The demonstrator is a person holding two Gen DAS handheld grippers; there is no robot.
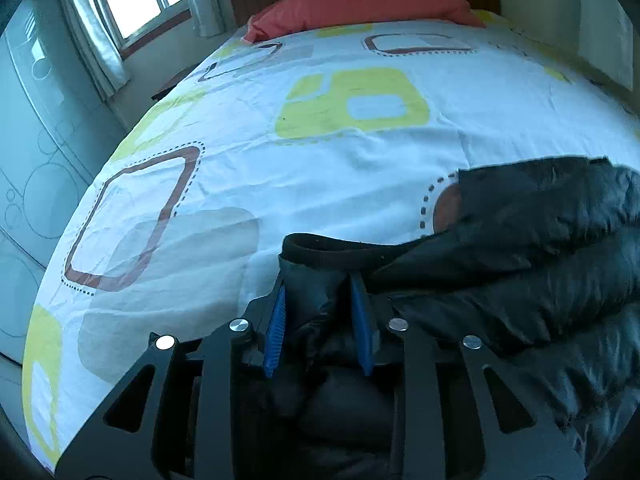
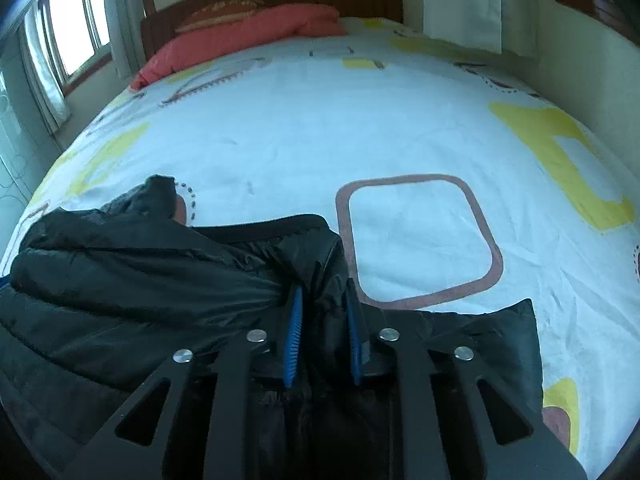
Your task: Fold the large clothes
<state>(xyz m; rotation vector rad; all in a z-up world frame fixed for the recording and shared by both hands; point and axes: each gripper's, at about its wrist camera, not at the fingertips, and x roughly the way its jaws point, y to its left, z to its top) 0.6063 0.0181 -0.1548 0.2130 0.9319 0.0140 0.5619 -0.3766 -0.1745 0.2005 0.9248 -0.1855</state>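
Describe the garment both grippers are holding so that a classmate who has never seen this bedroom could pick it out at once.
Start at the bed with the white patterned sheet. At its near end lies a black quilted jacket, pinched by the left gripper and right gripper. It is the only dark, shiny item; the pink pillow sits far off at the headboard.

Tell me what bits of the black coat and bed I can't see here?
- Left wrist view: the black coat runs off the right edge, and the left tongs cover its near part.
- Right wrist view: the coat's lower part hides behind the right tongs.
- Neither view shows the near edge of the bed.
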